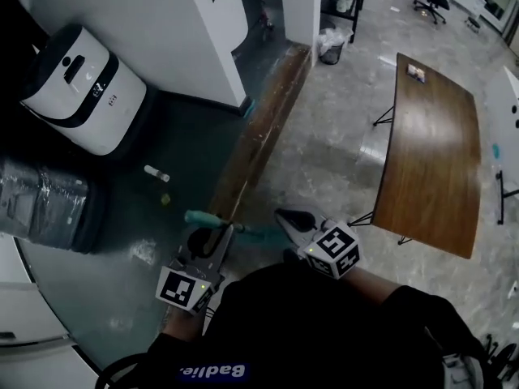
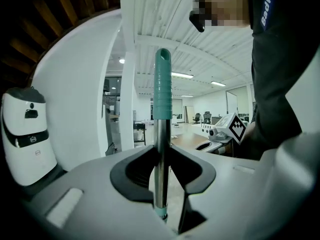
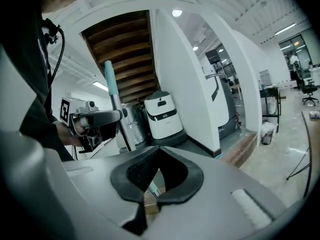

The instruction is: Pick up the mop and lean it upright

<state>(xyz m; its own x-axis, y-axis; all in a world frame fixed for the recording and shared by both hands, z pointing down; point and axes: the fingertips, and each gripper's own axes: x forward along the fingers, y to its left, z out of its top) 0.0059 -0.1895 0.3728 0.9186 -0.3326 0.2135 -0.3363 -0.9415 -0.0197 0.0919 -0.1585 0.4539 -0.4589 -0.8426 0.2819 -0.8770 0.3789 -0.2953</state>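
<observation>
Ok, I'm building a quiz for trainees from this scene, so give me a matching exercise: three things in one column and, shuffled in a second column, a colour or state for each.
Things
1. mop pole
2. table
3. machine

Descriptions
A. white with a dark band, beside the white wall
B. brown wood, on thin dark legs
C. metal with a teal grip, clamped in the left tool

Pairs: 1-C, 2-B, 3-A
</observation>
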